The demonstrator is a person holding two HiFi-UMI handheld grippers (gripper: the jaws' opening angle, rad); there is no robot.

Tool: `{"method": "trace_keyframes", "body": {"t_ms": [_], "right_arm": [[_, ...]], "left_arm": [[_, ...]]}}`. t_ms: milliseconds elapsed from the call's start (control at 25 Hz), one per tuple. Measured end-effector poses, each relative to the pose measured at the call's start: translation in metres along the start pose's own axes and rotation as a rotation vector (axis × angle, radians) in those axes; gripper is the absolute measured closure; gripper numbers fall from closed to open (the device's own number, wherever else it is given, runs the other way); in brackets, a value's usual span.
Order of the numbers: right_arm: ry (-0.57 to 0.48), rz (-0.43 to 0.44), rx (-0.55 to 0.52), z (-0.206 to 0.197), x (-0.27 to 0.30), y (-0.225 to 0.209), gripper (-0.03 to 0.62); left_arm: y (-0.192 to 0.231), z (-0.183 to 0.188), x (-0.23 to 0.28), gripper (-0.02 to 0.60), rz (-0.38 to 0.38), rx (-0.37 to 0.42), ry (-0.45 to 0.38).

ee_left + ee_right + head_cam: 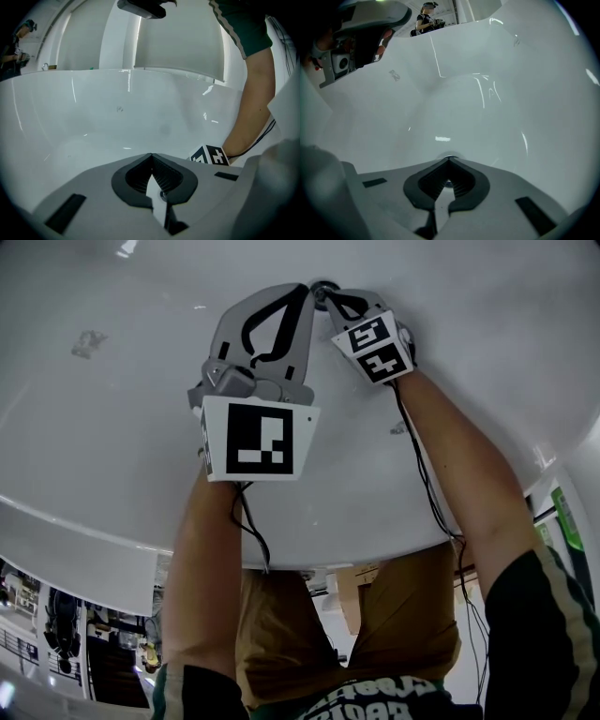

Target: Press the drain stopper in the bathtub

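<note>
The drain stopper, a small round metal piece, sits on the floor of the white bathtub. Both grippers meet at it. My left gripper reaches in from the left with its jaws shut and empty. My right gripper comes from the right, also shut and empty. Its tips lie right over the stopper, which shows as a metal glint through the gap behind the tips. Whether the tips touch the stopper cannot be told. The right gripper's marker cube appears in the left gripper view.
The tub's curved walls rise all round, and its near rim runs below my forearms. Cables trail from both grippers. A person stands far off beyond the tub. A cardboard box sits on the floor by my legs.
</note>
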State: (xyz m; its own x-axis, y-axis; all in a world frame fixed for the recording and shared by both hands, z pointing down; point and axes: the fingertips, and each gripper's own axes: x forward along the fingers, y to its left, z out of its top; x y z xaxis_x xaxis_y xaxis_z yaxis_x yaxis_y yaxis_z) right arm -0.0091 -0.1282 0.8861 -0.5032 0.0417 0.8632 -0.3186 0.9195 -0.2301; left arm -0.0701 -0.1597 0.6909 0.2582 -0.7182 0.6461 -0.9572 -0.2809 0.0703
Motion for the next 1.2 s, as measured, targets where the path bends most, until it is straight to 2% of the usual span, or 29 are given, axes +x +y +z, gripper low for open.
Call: {"method": "trace_keyframes", "body": {"t_ms": [320, 560, 1200], "right_arm": [[0.057, 0.006, -0.076, -0.009, 0.018, 0.000, 0.586], [0.084, 0.005, -0.055, -0.013, 0.024, -0.001, 0.586], [0.159, -0.026, -0.085, -0.027, 0.034, -0.005, 0.586]], "left_arm": [[0.000, -0.005, 0.003, 0.574, -0.001, -0.014, 0.013], [-0.001, -0.004, 0.003, 0.574, -0.007, -0.027, 0.009], [0.000, -0.006, 0.004, 0.574, -0.001, -0.046, 0.025]]}}
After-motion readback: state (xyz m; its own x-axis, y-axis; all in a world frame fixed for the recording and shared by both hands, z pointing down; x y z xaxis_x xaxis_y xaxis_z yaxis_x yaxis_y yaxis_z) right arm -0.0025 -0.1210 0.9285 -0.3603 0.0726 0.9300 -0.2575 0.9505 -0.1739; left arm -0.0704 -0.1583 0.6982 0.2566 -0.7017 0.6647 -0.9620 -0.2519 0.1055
